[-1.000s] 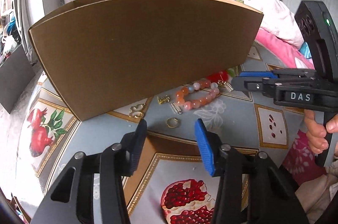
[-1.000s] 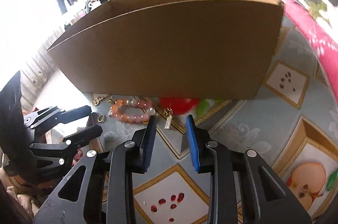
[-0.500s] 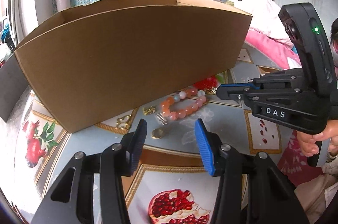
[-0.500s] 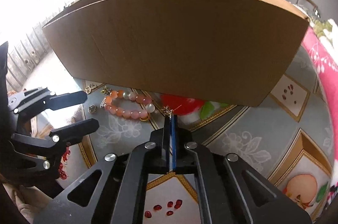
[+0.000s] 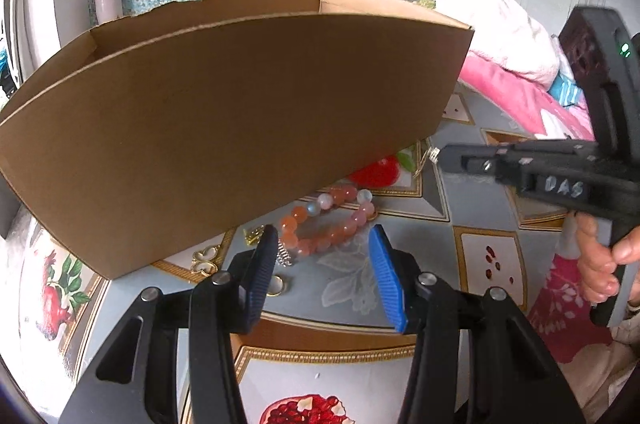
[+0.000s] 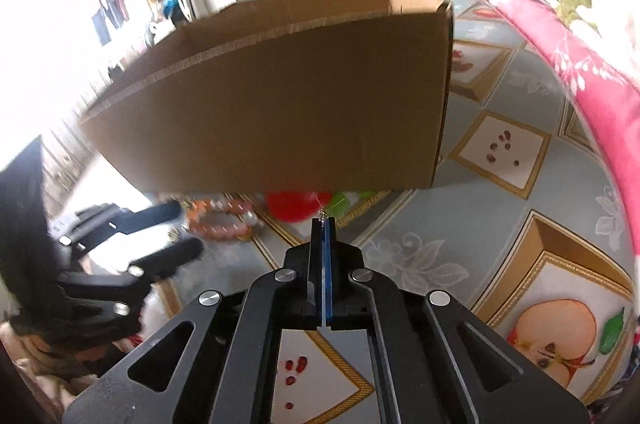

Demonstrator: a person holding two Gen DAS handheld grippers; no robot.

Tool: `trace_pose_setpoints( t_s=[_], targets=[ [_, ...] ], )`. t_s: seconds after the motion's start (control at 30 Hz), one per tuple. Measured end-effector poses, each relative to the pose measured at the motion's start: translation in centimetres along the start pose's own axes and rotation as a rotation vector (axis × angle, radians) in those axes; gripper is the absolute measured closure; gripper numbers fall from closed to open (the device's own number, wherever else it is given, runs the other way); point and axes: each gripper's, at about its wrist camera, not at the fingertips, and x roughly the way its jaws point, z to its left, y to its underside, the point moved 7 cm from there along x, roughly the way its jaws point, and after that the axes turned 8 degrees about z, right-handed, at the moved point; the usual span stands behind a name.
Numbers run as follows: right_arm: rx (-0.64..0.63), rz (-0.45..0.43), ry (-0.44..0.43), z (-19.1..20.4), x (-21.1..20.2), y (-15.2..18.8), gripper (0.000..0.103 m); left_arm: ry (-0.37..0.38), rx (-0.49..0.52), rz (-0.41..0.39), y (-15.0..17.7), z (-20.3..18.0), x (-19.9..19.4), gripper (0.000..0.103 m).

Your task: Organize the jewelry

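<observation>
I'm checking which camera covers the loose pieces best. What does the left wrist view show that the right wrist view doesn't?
Only the left wrist view shows the small pieces by the box's near wall: a gold clasp, a gold ring, a silver spring-like piece and a small gold charm. It also shows the hand on the right gripper.

Only the right wrist view shows the apple print and the box's right end wall.

Both show the cardboard box, the bead bracelet, the left gripper, jaws open, and a small earring pinched in the right gripper's shut jaws.
</observation>
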Motion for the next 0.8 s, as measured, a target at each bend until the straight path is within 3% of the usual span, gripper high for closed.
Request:
trace_pose_setpoints(
  t_s=[0.3, 0.53, 0.8],
  targets=[
    [0.009, 0.019, -0.033, -0.9, 0.7, -0.2, 0.103, 0.034, -0.011, 0.025, -0.5, -0.3, 0.8, 0.057],
    [0.044, 0.032, -0.036, -1.3, 1.3, 0.3, 0.103, 0.177, -0.028, 0.039, -0.5, -1.8, 0.8, 0.057],
    [0.043, 0.032, -0.039, -1.3, 1.4, -0.2, 0.103, 0.235, 0.016, 0.038, -0.3, -3.8, 0.7, 0.057]
  ],
)
